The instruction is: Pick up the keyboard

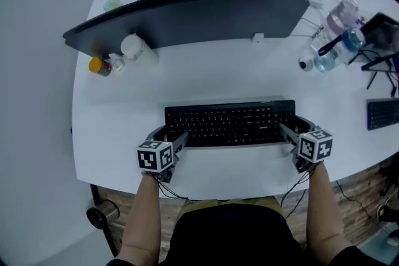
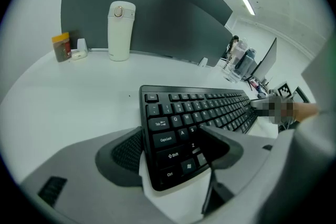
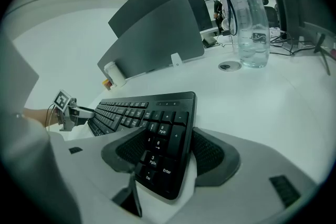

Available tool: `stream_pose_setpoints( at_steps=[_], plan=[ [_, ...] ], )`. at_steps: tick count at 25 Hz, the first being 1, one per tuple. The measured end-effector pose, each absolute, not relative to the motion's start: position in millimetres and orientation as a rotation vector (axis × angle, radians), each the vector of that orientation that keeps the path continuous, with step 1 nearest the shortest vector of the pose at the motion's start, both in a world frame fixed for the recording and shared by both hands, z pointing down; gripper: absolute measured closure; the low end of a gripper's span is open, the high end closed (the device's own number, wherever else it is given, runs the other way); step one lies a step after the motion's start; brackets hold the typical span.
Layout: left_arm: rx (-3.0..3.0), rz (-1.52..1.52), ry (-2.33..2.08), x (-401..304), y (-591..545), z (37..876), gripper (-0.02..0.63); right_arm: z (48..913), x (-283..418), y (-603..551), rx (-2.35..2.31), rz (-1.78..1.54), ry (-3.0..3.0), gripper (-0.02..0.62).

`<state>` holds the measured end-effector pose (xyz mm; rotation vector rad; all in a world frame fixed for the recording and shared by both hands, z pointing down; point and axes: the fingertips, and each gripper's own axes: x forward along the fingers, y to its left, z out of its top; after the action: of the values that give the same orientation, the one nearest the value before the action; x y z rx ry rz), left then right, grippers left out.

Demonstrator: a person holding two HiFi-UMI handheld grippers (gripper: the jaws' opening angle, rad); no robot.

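A black keyboard (image 1: 229, 123) lies across the near middle of the white table (image 1: 237, 71). My left gripper (image 1: 168, 135) is at its left end and my right gripper (image 1: 295, 129) at its right end. In the left gripper view, the keyboard (image 2: 194, 113) runs between the jaws of the left gripper (image 2: 176, 152), one pad on the back edge and the other over the front keys. In the right gripper view, the number-pad end of the keyboard (image 3: 157, 128) sits the same way in the right gripper (image 3: 170, 152). Both grippers look shut on it.
A dark curved screen panel (image 1: 187, 19) stands behind the keyboard. At back left are a white flask (image 1: 133, 47) and an orange-capped jar (image 1: 98, 65). At back right stand a clear water bottle (image 1: 340, 25) and cables. A second keyboard (image 1: 381, 114) lies at the right edge.
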<state>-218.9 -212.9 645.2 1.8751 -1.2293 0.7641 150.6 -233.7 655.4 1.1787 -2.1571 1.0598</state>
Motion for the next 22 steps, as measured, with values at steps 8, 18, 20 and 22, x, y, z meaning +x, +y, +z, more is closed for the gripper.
stream_pose_setpoints(
  at_steps=[8,18,20,22],
  plan=[
    [1.894,0.791,-1.266,-226,-209,633,0.268,651,144,-227,1.217,1.024,-2.171,0.304],
    [1.957,0.823,-1.315,-227,-208,605,0.276,628,144,-222,1.272,0.935,-2.179,0.305],
    [1.972,0.818,-1.323,-226,-208,598,0.276,619,145,-222,1.293,0.910,-2.191,0.305],
    [1.988,0.815,-1.334,-225,-207,590,0.275,608,146,-222,1.312,0.884,-2.214,0.305]
  ],
)
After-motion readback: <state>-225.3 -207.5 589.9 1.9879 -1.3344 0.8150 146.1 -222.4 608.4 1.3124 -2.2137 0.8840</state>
